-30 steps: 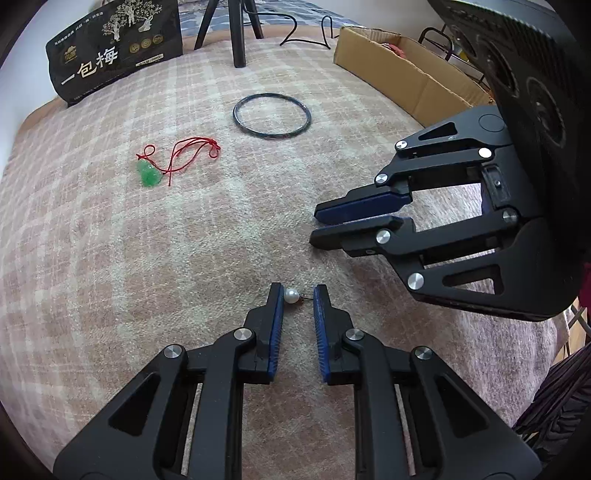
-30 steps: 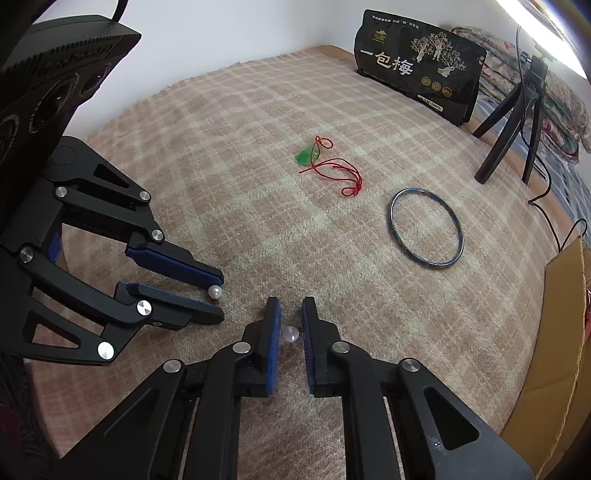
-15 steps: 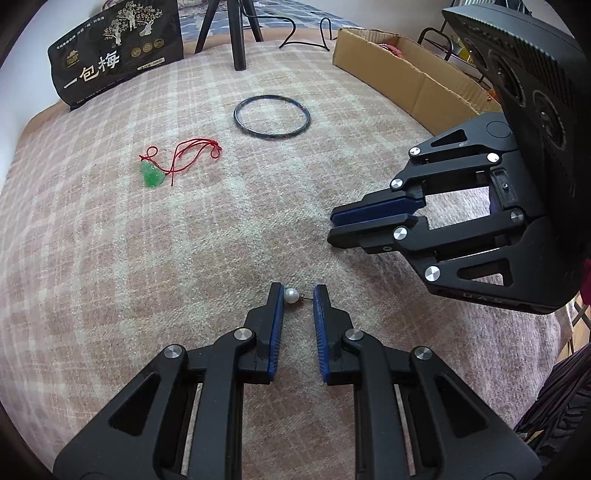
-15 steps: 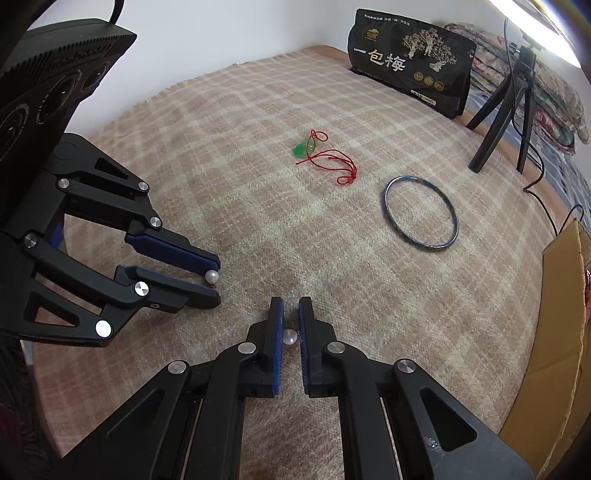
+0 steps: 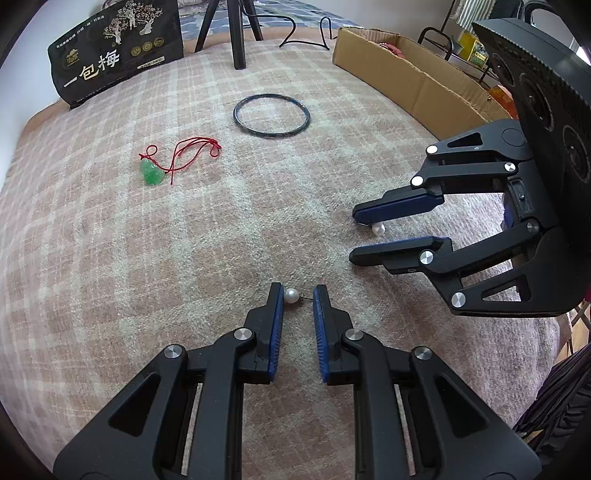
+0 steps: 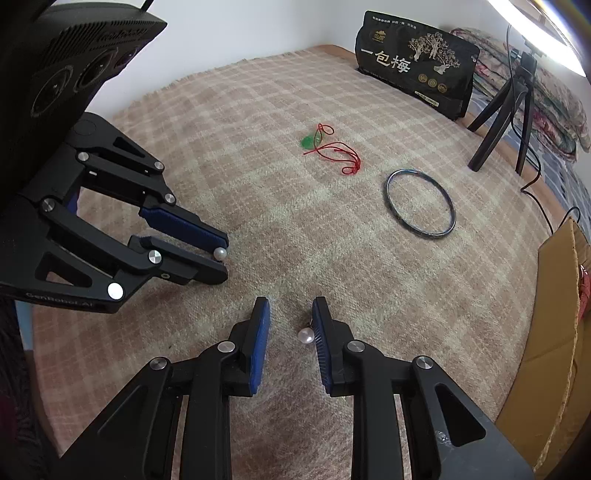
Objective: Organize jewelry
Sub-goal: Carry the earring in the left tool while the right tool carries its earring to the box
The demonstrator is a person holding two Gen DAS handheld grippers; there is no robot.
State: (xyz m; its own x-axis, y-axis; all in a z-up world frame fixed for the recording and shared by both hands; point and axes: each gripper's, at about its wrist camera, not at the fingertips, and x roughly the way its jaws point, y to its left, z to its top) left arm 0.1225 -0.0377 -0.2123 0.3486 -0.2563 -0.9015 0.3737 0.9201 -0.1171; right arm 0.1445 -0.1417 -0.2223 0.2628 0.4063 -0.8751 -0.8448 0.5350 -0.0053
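Two pearl earrings lie on the plaid blanket. One pearl earring (image 5: 290, 295) sits between the tips of my left gripper (image 5: 297, 295), touching the left pad; the jaws stand a little apart. It also shows in the right wrist view (image 6: 220, 253). The second pearl earring (image 6: 306, 335) lies between the open fingers of my right gripper (image 6: 290, 314), against the right pad; it also shows in the left wrist view (image 5: 378, 229). A green pendant on red cord (image 5: 152, 173) and a dark bangle (image 5: 271, 115) lie farther off.
A black snack bag (image 5: 114, 55) stands at the far edge. A tripod (image 5: 236, 33) stands behind the bangle. An open cardboard box (image 5: 413, 77) borders the blanket on the right. The blanket's near edge (image 6: 44, 332) drops off by the left gripper.
My right gripper has opened and let go of its pearl earring, which now rests on the blanket between its fingers. The left gripper has stayed in place around its earring.
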